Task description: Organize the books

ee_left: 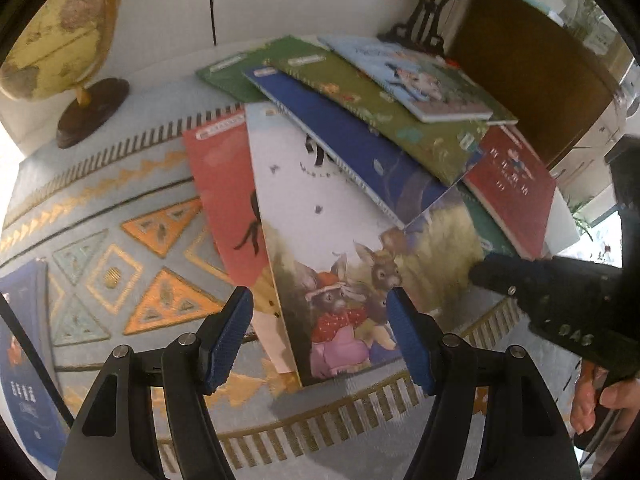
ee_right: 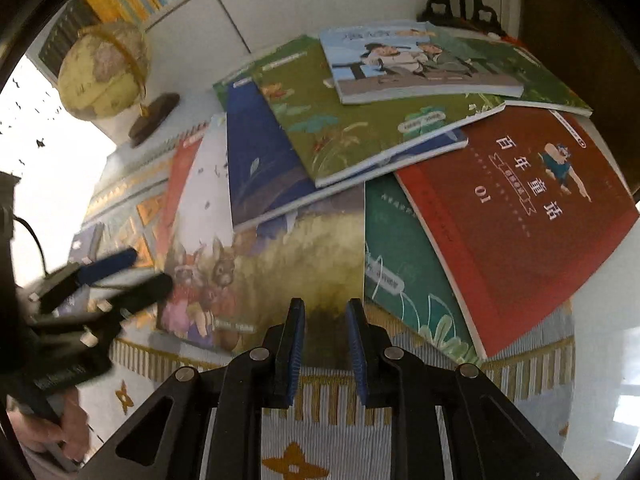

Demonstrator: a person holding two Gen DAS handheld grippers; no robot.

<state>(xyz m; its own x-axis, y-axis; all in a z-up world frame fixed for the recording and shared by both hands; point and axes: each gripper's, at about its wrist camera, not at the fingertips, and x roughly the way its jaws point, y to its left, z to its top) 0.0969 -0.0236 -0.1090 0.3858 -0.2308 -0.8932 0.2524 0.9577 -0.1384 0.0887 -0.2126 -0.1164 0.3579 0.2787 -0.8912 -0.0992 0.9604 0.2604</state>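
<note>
Much of the heap is hidden from me: the books overlap so that only the rabbit book [ee_left: 340, 272] and the small pale blue book [ee_left: 408, 76] on top show most of their covers. Under them I see slices only: an orange-red book [ee_left: 224, 192] along the rabbit book's left edge, a dark blue book [ee_left: 352, 148] lying across its upper part, an olive green book [ee_left: 384, 108] on that, a teal book [ee_right: 404, 264] peeking out beside a deep red book [ee_right: 516, 220] with white characters. A further blue book [ee_left: 24, 352] lies apart, cut off by the left wrist view's edge. All rest on the patterned cloth [ee_left: 120, 240] covering the tabletop, near a globe [ee_left: 56, 36].

My left tool [ee_left: 320, 304] is released, jaws wide, nothing between them, above the rabbit book's lower corner. My right tool [ee_right: 325, 312] is released too, jaws narrowly apart over that book's near edge; whether the pads touch the cover I cannot tell. The hand [ee_left: 596, 404] holding it is blurred.
</note>
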